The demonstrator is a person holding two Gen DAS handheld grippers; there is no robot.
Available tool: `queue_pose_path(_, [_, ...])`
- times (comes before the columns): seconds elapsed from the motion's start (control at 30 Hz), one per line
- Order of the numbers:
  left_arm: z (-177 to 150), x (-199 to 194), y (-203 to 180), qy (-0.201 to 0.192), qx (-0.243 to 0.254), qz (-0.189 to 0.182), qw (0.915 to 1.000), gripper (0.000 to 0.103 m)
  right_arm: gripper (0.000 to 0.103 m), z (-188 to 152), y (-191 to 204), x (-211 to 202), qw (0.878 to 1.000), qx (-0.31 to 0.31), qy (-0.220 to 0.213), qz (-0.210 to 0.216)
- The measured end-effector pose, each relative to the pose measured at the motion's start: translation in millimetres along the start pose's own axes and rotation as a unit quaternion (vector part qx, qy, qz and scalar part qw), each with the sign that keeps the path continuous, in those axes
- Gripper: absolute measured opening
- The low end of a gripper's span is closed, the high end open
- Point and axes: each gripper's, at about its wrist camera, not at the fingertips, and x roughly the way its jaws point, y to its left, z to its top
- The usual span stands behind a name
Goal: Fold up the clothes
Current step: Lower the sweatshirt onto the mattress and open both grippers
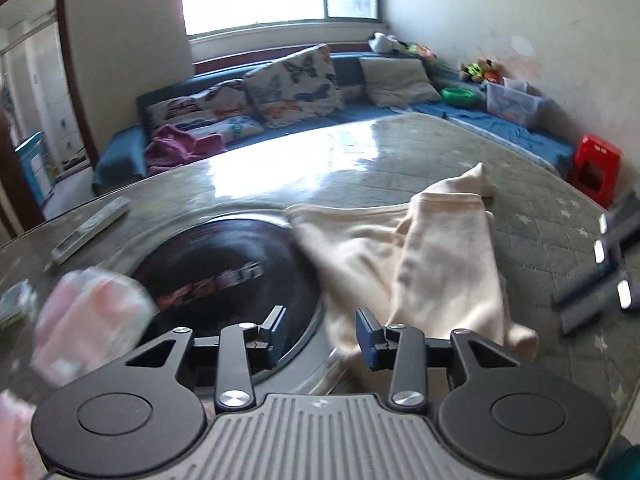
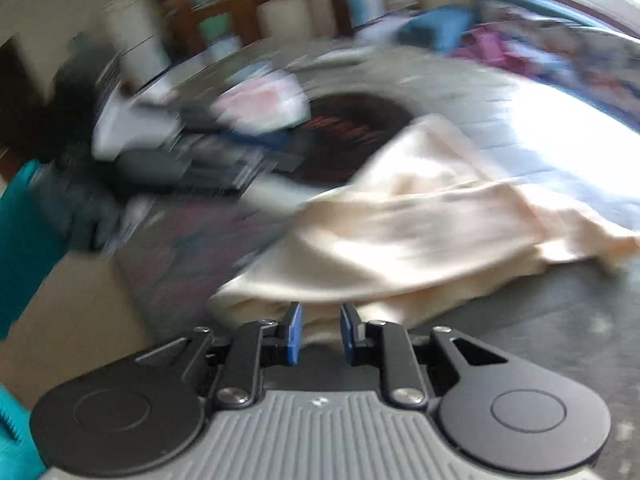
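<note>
A cream garment [image 1: 420, 256] lies crumpled on the glass-topped table [image 1: 400, 152], partly over a round black inset [image 1: 224, 264]. My left gripper [image 1: 322, 338] is open just short of the garment's near edge, nothing between its blue pads [image 1: 366, 340]. In the blurred right wrist view the same cream garment [image 2: 400, 232] spreads ahead. My right gripper [image 2: 319, 334] is open at its near hem, with no cloth seen between the fingers. The right gripper [image 1: 600, 276] also shows as a grey blur at the right edge of the left wrist view.
A folded pink-and-white garment [image 1: 88, 316] sits on the table's left, blurred. A white remote [image 1: 92, 232] lies farther left. Behind the table runs a blue sofa [image 1: 360, 108] with butterfly cushions [image 1: 296, 84], a purple cloth [image 1: 184, 148], toys and a red stool [image 1: 596, 168]. A teal sleeve [image 2: 24, 232] shows at the left.
</note>
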Motion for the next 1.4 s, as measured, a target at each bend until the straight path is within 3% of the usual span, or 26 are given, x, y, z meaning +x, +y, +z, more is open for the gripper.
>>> queue_pose_path(0.07, [10.4,17.2,-6.7,0.008,-0.009,-0.009,0.9999,0.041,0.030,8.2,-32.6,-4.8,0.998,0.039,-0.023,-0.032])
queue_pose_path(0.2, [16.6,21.1,-23.3,0.006,0.004,-0.033,0.9994,0.042,0.032,17.4,-89.6,-1.5,0.989,0.117,-0.053,-0.072])
queue_pose_path(0.27, [19.7,23.1,-31.5,0.005,0.010,-0.045,0.9989,0.048,0.033,19.6,-118.7,8.7,0.981,0.166,-0.061,-0.075])
queue_pose_path(0.4, [21.8,24.1,-51.4,0.004,0.027,-0.070,0.9972,0.051,0.030,19.5,-143.8,29.8,0.975,0.207,-0.055,-0.051])
queue_pose_path(0.43, [20.1,23.8,-57.7,0.005,0.031,-0.076,0.9966,0.052,0.014,19.5,-147.4,35.5,0.974,0.215,-0.052,-0.044])
queue_pose_path(0.47, [19.1,24.6,-63.4,0.006,0.035,-0.080,0.9962,0.052,0.005,22.1,-145.9,36.1,0.974,0.215,-0.055,-0.039])
queue_pose_path(0.6, [22.4,33.8,-81.0,0.002,0.043,-0.079,0.9959,0.057,0.004,38.3,-128.2,26.8,0.978,0.191,-0.081,-0.024])
queue_pose_path(0.83, [44.3,47.9,-73.9,-0.023,-0.022,-0.048,0.9983,0.062,0.004,75.0,-90.7,3.5,0.972,0.184,-0.103,0.106])
queue_pose_path(0.87, [46.5,47.9,-70.1,-0.027,-0.033,-0.041,0.9983,0.060,0.004,78.5,-84.7,1.3,0.972,0.176,-0.105,0.118])
queue_pose_path(0.9, [47.0,45.3,-64.9,-0.033,-0.040,-0.038,0.9980,0.050,0.004,82.1,-78.8,-1.0,0.971,0.168,-0.107,0.129])
queue_pose_path(0.93, [46.4,42.1,-59.1,-0.038,-0.045,-0.038,0.9976,0.039,0.004,85.2,-72.9,-2.7,0.972,0.159,-0.110,0.136])
queue_pose_path(0.97, [44.9,37.0,-51.4,-0.042,-0.049,-0.036,0.9973,0.019,0.005,87.3,-69.3,-3.7,0.972,0.151,-0.113,0.141])
queue_pose_path(1.0, [43.5,32.0,-43.8,-0.046,-0.053,-0.033,0.9970,0.011,0.007,89.0,-67.1,-4.5,0.972,0.144,-0.116,0.145])
queue_pose_path(1.07, [40.0,21.5,-27.7,-0.055,-0.062,-0.026,0.9963,0.005,0.017,90.5,-68.5,-5.1,0.972,0.139,-0.119,0.147])
queue_pose_path(1.23, [18.2,-11.7,33.2,-0.068,-0.093,0.069,0.9910,0.003,0.027,79.7,-106.3,7.6,0.977,0.174,-0.108,0.064])
queue_pose_path(1.33, [1.7,-31.7,75.1,-0.063,-0.126,0.129,0.9817,0.003,0.028,59.9,-144.2,23.6,0.975,0.198,-0.089,-0.051])
queue_pose_path(1.4, [-10.4,-44.2,97.8,-0.054,-0.145,0.159,0.9751,0.003,0.029,45.1,-165.7,30.2,0.967,0.218,-0.079,-0.107])
